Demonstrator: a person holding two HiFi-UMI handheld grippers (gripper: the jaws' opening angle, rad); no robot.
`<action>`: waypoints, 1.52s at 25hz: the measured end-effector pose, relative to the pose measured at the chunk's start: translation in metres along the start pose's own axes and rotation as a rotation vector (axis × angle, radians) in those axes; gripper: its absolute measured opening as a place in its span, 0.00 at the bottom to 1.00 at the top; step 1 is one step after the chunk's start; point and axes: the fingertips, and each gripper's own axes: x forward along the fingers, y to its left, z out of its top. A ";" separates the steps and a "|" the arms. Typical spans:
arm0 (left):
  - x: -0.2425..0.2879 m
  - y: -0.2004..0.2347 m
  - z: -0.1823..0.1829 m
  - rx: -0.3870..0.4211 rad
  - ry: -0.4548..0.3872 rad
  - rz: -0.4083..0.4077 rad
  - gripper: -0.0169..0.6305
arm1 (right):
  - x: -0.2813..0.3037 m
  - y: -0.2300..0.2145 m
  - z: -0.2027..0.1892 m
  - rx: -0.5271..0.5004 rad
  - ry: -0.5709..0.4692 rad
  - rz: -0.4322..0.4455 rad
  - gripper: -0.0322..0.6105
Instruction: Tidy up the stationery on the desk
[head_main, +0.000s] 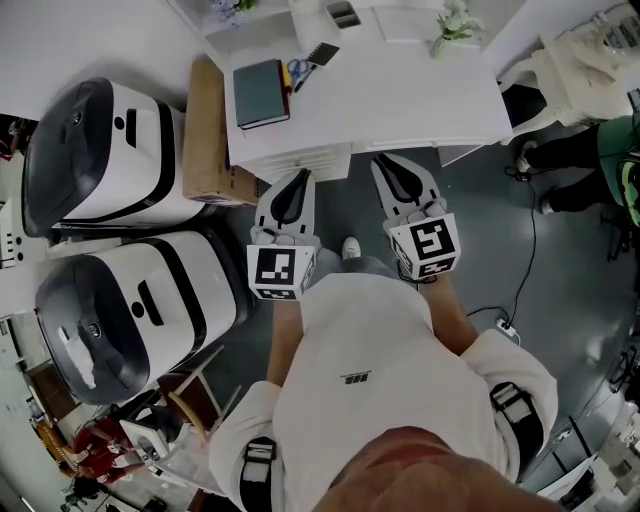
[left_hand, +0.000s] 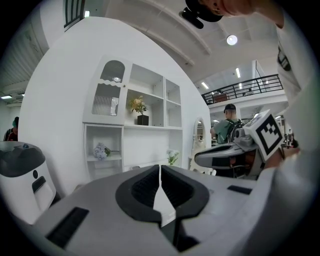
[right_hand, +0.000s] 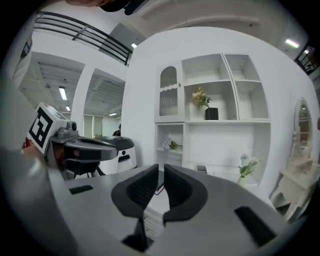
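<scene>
A dark notebook (head_main: 261, 93) lies on the left of the white surface (head_main: 400, 100), with blue-handled scissors (head_main: 298, 72) just to its right. Both lie beyond the left claw (head_main: 299, 178), well apart from it. The left claw and the right claw (head_main: 386, 162) are pressed together (each empty) near the surface's front edge.

We note dark teal notebook (head_main: 261, 93): closed, flat on white desk (head_main: 400, 100), near desk's left corner on our side, edges roughly square to desk. Scissors (head_main: 298, 72) with blue handles lie flat just beside notebook's far right corner; touching or not, we cannot tell. Small dark notepad (head_main: 322, 53) lies further back, flat, turned diagonally. All three sit on desk's left part.
</scene>
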 end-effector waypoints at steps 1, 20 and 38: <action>0.005 0.002 -0.001 -0.002 0.003 -0.001 0.03 | 0.005 -0.003 -0.002 -0.002 0.005 -0.001 0.08; 0.120 0.064 -0.036 -0.025 0.045 -0.015 0.03 | 0.119 -0.056 -0.024 0.005 -0.032 0.050 0.11; 0.256 0.132 -0.118 -0.075 0.177 -0.036 0.03 | 0.277 -0.107 -0.090 -0.045 0.101 0.102 0.17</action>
